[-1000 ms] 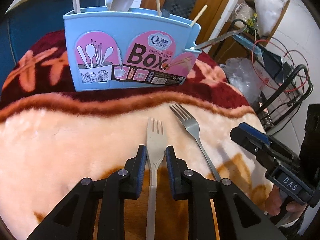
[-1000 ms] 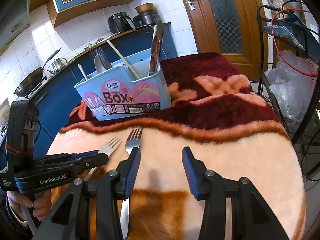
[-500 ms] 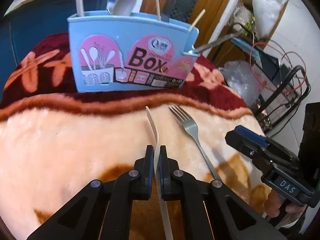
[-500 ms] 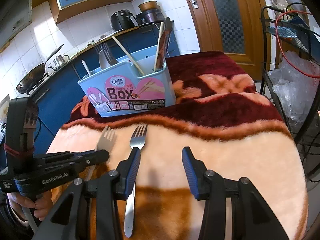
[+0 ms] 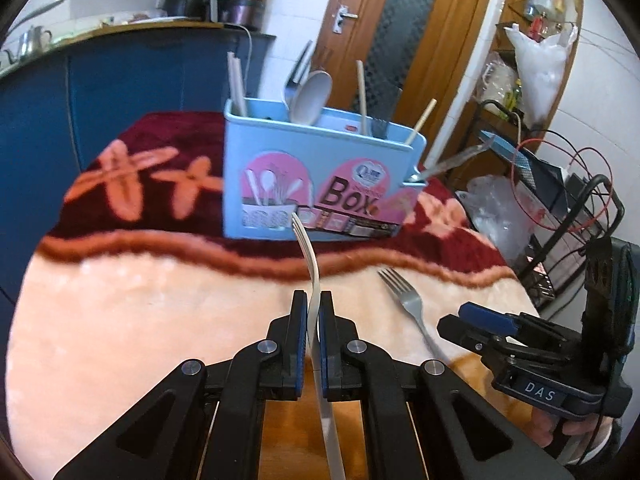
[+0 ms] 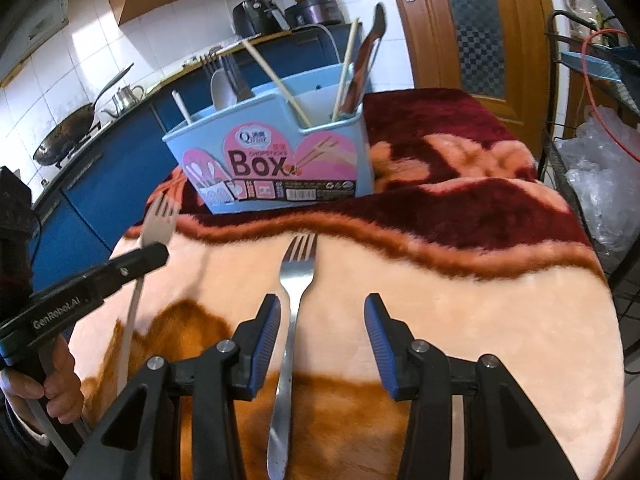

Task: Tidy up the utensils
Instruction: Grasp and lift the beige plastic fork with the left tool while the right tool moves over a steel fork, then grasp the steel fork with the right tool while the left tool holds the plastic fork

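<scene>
My left gripper (image 5: 313, 308) is shut on a pale grey fork (image 5: 311, 268), held on edge above the blanket, tines toward the blue utensil box (image 5: 320, 184). In the right wrist view the same fork (image 6: 157, 224) sticks up past the left gripper (image 6: 152, 254). A steel fork (image 6: 294, 280) lies flat on the blanket; it also shows in the left wrist view (image 5: 408, 304). My right gripper (image 6: 322, 312) is open, its left finger beside this fork's neck. The box (image 6: 276, 160) holds spoons, chopsticks and other utensils.
A fluffy peach and maroon blanket (image 6: 460, 280) covers the round table. A wire rack with plastic bags (image 5: 560, 208) stands at the right. Blue kitchen cabinets (image 6: 100, 184) with a wok are behind the box. A wooden door (image 6: 472, 24) is at the back.
My left gripper closed on the pale fork, turned it on edge and lifted it off the blanket toward the box. My right gripper moved closer to the steel fork, still open.
</scene>
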Motion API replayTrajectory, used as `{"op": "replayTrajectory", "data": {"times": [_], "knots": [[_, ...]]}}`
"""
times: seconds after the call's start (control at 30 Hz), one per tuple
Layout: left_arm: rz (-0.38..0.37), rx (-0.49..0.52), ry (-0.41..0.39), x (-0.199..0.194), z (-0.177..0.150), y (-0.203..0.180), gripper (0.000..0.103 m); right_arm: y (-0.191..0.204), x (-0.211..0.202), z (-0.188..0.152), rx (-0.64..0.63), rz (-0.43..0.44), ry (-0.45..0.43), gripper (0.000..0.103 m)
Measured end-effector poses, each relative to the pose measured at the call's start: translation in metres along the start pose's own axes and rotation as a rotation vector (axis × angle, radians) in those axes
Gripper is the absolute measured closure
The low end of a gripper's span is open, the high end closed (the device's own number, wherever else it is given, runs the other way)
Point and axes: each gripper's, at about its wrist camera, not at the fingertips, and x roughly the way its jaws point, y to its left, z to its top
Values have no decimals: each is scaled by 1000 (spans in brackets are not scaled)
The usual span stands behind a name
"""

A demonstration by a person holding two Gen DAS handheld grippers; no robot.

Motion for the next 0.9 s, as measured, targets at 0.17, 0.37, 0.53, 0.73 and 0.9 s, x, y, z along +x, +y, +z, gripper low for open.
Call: {"op": "replayTrajectory", "data": {"times": [0.17,0.37,0.53,0.73,0.9], "knots": [[34,2,-21,-3,-2,6,98,4,10,7,-37,-9,48,56],[52,-10,-36,-4,-5,12,98,6,20,15,-58,-9,90,56],[54,-20,-38,-4,-6,15,98,8,29,20,-74,14,118,54],[48,-32,-41,-5,-7,16,98,9,39,30,-85,52,147,54],[39,-33,-54,-9,-7,18,98,8,43,34,-55,85,157,59]]}}
